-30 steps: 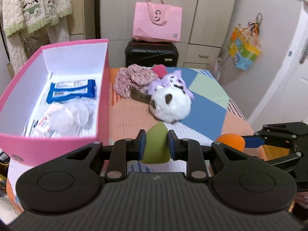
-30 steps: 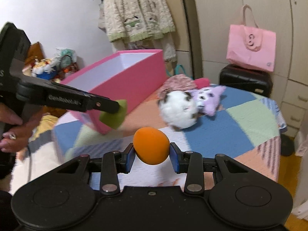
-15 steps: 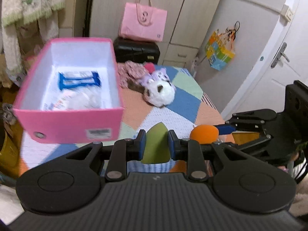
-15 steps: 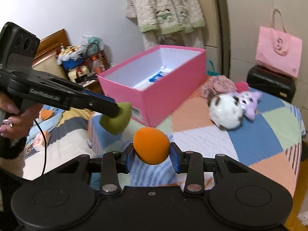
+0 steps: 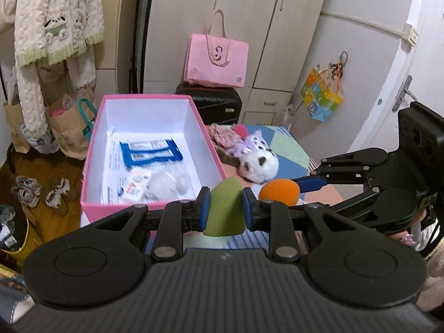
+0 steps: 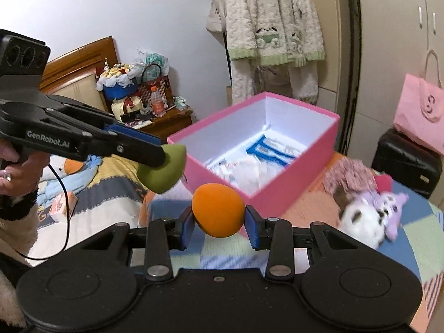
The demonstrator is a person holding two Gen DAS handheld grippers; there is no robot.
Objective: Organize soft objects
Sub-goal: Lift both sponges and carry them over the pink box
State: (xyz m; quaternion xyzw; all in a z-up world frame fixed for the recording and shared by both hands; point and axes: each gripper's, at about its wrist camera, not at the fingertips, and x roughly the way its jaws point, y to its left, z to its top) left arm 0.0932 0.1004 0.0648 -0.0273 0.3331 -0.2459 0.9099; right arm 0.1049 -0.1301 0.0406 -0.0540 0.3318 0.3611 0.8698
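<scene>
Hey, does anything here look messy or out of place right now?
Mostly the soft toys: they lie heaped on the bed cover beside the pink box, not in it. Nothing looks spilled or damaged.

the desk [image 5: 291, 149] has a patchwork cover. on it stands an open pink box [image 5: 211, 149]; just beside the box lie a white plush toy [image 5: 259, 163], a purple plush toy [image 5: 251, 143] and a floral cloth [image 5: 222, 136].
</scene>
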